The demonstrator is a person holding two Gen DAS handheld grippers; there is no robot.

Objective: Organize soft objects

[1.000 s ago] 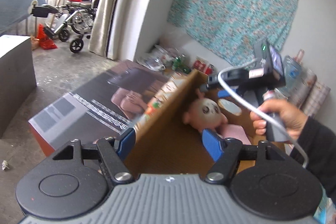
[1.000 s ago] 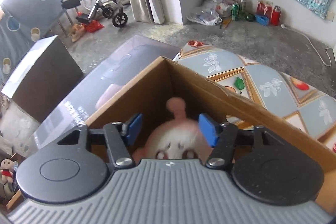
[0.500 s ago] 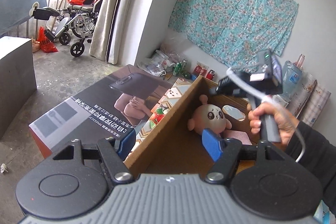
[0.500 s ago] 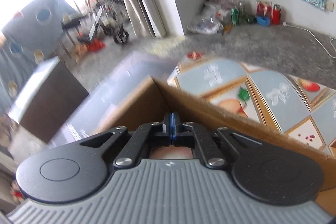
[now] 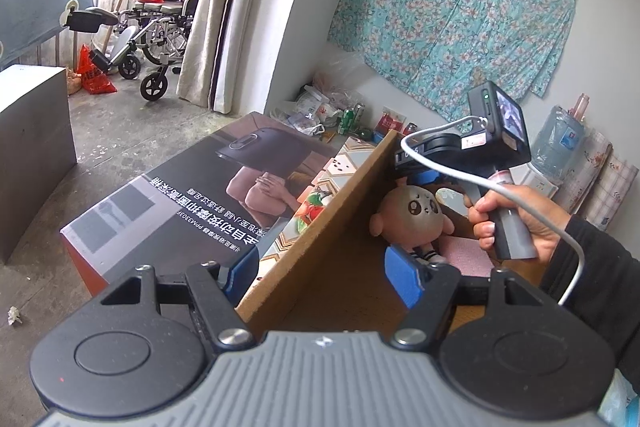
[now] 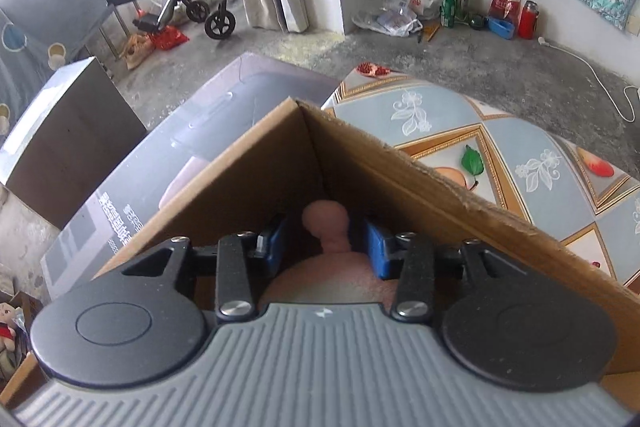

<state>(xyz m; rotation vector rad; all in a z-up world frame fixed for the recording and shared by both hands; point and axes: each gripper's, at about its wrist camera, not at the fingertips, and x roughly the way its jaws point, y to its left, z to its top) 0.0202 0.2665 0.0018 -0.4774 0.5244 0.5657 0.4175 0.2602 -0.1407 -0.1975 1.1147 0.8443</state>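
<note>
A pink-beige plush doll (image 5: 414, 213) with a drawn face lies inside the open cardboard box (image 5: 340, 211). In the right wrist view its topknot (image 6: 326, 223) stands between the blue pads (image 6: 374, 247), with a gap on both sides. My right gripper (image 6: 325, 245) points steeply down over the doll's head, its jaws opening. A hand holds that right gripper (image 5: 420, 179) above the doll. My left gripper (image 5: 320, 273) is open and straddles the box's near wall without pressing on it. A pink cloth (image 5: 464, 251) lies beside the doll.
The box (image 6: 400, 171) sits on a fruit-patterned mat (image 6: 520, 155) next to a large dark printed carton (image 5: 180, 211). A grey block (image 5: 32, 147) and a wheelchair (image 5: 160, 27) stand to the left. Cans and bags (image 5: 320, 111) line the wall; a water jug (image 5: 560, 143) is at right.
The right gripper went from open to fully shut, then opened again while sinking into the box, so the doll's topknot now stands between its pads. The left gripper stayed put.
</note>
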